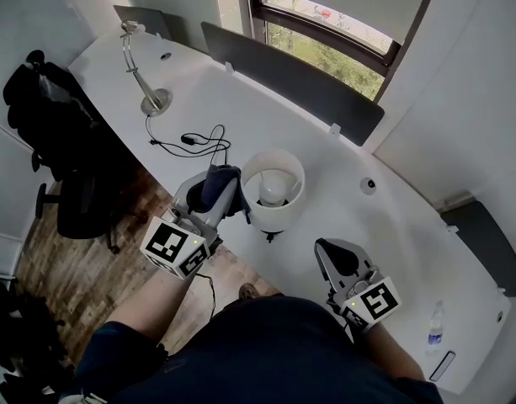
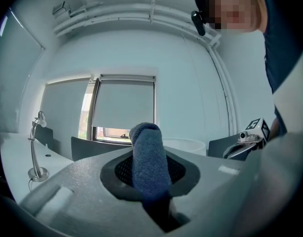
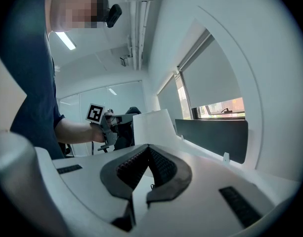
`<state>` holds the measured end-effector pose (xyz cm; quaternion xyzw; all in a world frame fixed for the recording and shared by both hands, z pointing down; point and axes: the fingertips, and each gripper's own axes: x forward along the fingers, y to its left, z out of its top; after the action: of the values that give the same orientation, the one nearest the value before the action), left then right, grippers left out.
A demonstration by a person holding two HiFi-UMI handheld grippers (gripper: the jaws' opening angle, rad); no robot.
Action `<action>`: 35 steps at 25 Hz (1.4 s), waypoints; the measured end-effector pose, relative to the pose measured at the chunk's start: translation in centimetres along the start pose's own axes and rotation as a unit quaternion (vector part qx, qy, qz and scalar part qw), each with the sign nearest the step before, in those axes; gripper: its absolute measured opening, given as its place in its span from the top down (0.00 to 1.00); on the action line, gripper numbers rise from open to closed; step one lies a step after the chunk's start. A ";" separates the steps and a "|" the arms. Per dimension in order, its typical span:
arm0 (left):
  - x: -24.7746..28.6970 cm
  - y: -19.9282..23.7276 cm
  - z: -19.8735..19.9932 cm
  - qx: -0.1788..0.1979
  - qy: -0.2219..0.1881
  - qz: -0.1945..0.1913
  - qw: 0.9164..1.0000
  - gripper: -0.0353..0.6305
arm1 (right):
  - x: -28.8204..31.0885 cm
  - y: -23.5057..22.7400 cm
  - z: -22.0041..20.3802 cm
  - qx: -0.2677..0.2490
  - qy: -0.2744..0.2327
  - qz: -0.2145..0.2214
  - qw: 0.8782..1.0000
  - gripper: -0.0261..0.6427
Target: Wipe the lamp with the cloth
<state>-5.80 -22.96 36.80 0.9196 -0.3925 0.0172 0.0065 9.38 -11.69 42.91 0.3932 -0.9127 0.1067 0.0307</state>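
The right gripper [image 1: 335, 255] was held nearest, its jaws brought together on nothing. Further left, the left gripper [image 1: 224, 190] was clamped on the blue cloth [image 1: 216, 182], just beside the white lamp [image 1: 274, 217] standing on the tabletop [image 1: 392, 217].

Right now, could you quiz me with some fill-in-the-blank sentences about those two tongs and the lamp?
1. The left tongs are shut on a dark blue ____.
2. The right tongs are shut and hold ____.
3. Seen from above, the white lampshade has a ____ inside it.
4. The clear bottle stands on the side of the ____ tongs.

Missing words: cloth; nothing; bulb; right.
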 end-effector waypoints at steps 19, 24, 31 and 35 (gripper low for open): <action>1.9 3.5 -13.4 -0.057 0.120 0.009 0.991 0.85 | -0.7 -1.6 -0.8 -0.004 0.026 -0.028 0.999 0.94; 2.9 3.6 -10.3 -0.060 0.095 -0.013 0.994 0.85 | -0.8 -1.7 -0.7 -0.001 0.022 -0.036 0.999 0.94; 5.3 3.2 -3.7 -0.056 0.038 -0.056 0.996 0.85 | -0.7 -2.0 -0.3 0.003 0.014 -0.045 0.999 0.94; 6.3 2.6 0.6 -0.048 -0.001 -0.086 0.995 0.85 | -0.8 -2.3 -0.1 0.004 0.014 -0.052 0.999 0.94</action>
<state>-3.28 -29.32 36.43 0.9485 -0.3127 -0.0028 0.0515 11.63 -12.64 43.32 0.4383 -0.8903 0.1142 0.0474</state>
